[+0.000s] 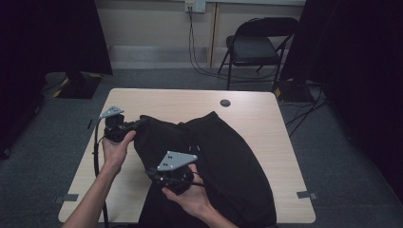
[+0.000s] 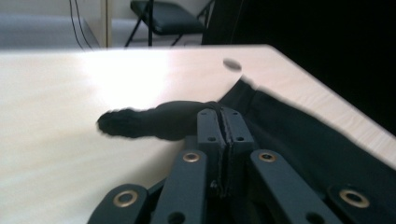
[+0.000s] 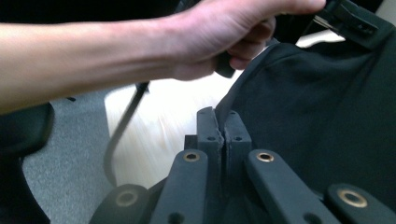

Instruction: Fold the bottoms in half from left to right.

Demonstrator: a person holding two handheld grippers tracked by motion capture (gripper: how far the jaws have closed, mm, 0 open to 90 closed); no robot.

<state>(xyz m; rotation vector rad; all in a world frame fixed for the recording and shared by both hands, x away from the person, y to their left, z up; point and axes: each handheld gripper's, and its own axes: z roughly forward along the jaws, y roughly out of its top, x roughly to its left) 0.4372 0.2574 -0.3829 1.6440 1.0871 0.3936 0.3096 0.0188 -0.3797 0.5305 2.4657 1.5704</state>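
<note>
We are pinching one black garment (image 1: pixel 214 156) with both grippers: the left gripper (image 2: pixel 223 122) is clamping its fingers (image 2: pixel 208 133) tight on an upper corner of the cloth, and the right gripper (image 3: pixel 222 125) is squeezing its fingers (image 3: pixel 208 133) on the same edge nearer the bench's (image 1: pixel 266 114) front. The garment is lying spread over the bench's middle, its held edge lifted. We are counting one garment, two grippers, one folding chair (image 1: pixel 254 45) beyond.

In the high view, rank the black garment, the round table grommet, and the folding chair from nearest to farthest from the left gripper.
1. black garment, pinched in the left gripper.
2. round table grommet, near the table's far edge.
3. folding chair, on the floor beyond the table.
</note>
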